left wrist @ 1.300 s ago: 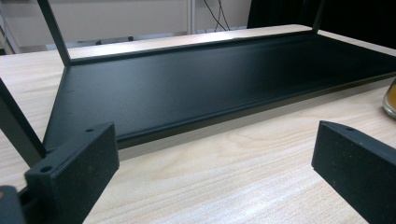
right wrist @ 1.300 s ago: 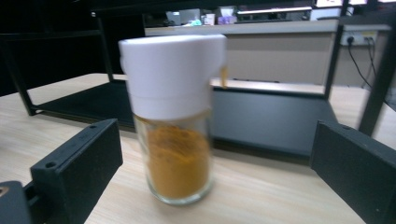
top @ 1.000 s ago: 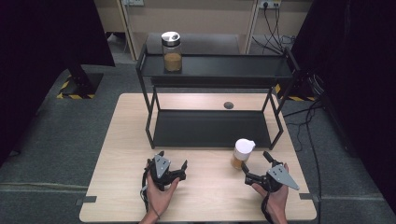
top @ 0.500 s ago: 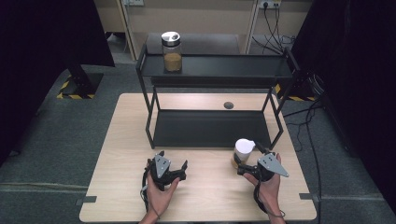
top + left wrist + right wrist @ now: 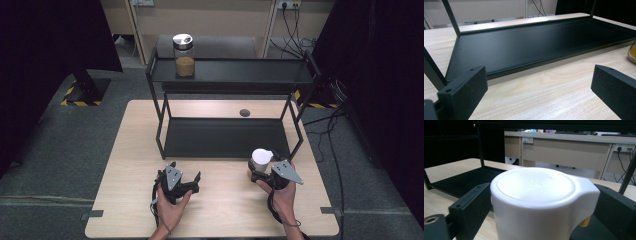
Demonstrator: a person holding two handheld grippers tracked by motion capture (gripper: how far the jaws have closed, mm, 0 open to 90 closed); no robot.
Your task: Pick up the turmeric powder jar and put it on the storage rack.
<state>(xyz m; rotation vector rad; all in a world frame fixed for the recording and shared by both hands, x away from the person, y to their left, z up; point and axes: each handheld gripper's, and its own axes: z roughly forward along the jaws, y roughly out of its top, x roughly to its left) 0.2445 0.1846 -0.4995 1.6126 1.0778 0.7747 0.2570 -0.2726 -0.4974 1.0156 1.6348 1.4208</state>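
Near the front right of the pale wooden table (image 5: 220, 210), the right gripper (image 5: 261, 171) sits with its two black jaws on either side of a small jar with a white plastic lid (image 5: 261, 160). That jar stands upright on the table just in front of the right end of the black metal two-tier shelf rack (image 5: 225, 137), close to its front right leg. From the right gripper view, the white lid (image 5: 536, 187) sits between the jaws, the left pad right against its side and the right pad behind the lid's jutting tab; the jaws have just been closing around the jar, and the pads appear to touch it, though a firm press cannot be confirmed. A bit of yellow shows under the tab.

The left gripper (image 5: 179, 180) rests low over the table towards the front centre-left, well apart from the jar, held in the person's hand. Its jaws stand wide with nothing between them; the left gripper view looks past them across bare wood to the rack's lower tray (image 5: 536, 47).

On the rack's upper tray stands a clear glass jar with a silver lid (image 5: 184, 55), partly filled with brown grains. A small dark round spot (image 5: 244, 113) lies on the table behind the rack.
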